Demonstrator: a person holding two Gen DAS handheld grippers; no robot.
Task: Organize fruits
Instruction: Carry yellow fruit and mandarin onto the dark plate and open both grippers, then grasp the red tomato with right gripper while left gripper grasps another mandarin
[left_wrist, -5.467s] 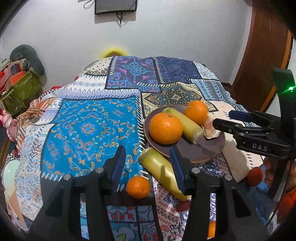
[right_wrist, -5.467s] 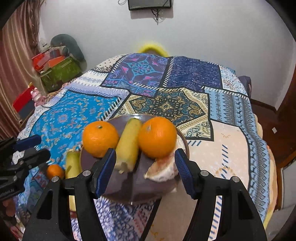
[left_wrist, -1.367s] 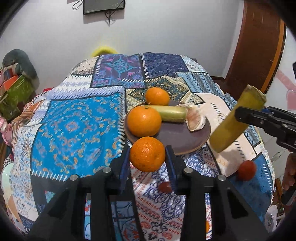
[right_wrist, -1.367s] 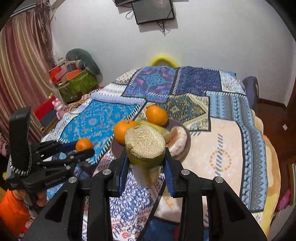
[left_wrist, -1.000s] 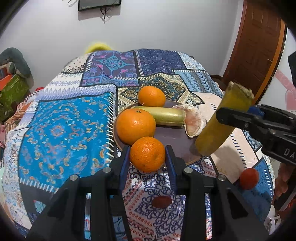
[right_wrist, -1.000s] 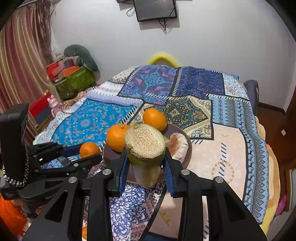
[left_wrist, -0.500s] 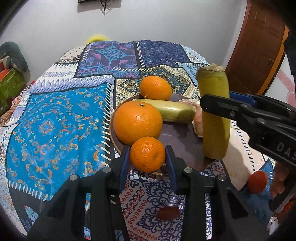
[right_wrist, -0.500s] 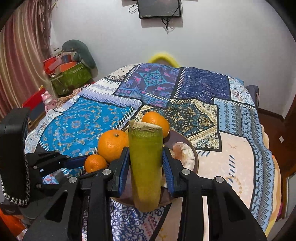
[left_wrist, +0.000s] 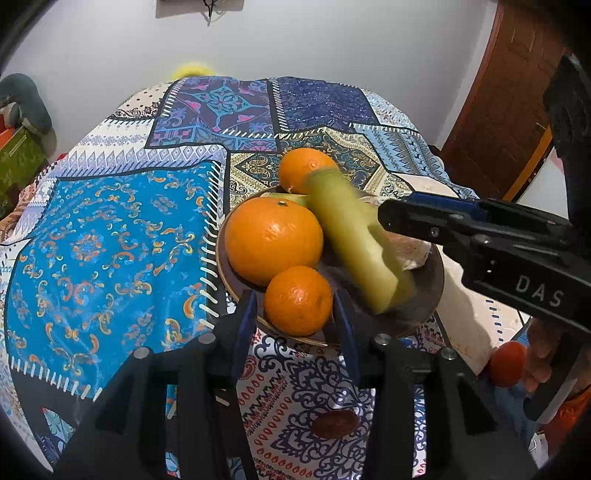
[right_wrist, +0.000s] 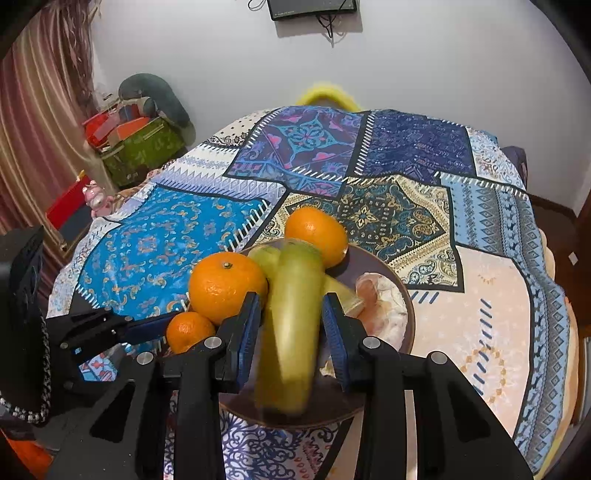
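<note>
A brown plate (left_wrist: 424, 310) (right_wrist: 402, 291) on the patterned bedspread holds a large orange (left_wrist: 273, 240) (right_wrist: 225, 288), a second orange (left_wrist: 303, 170) (right_wrist: 316, 236), a yellow-green stalk piece (right_wrist: 267, 258) and a peeled fruit (right_wrist: 380, 306). My left gripper (left_wrist: 297, 314) is open around a small orange (left_wrist: 298, 301) (right_wrist: 189, 331) at the plate's near rim; the jaws stand slightly apart from it. My right gripper (right_wrist: 291, 321) is open around a blurred yellow-green stalk (left_wrist: 351, 240) (right_wrist: 291, 321), which tilts onto the plate.
A red fruit (left_wrist: 508, 363) and a dark red one (left_wrist: 334, 424) lie on the bedspread near the plate. Boxes and toys (right_wrist: 136, 144) are stacked by the wall at left. A wooden door (left_wrist: 509, 110) stands at right.
The right gripper's jaws have widened and the stalk has tipped from upright to leaning over the plate, blurred with motion. The left gripper's jaws have parted from the small orange at the plate's rim.
</note>
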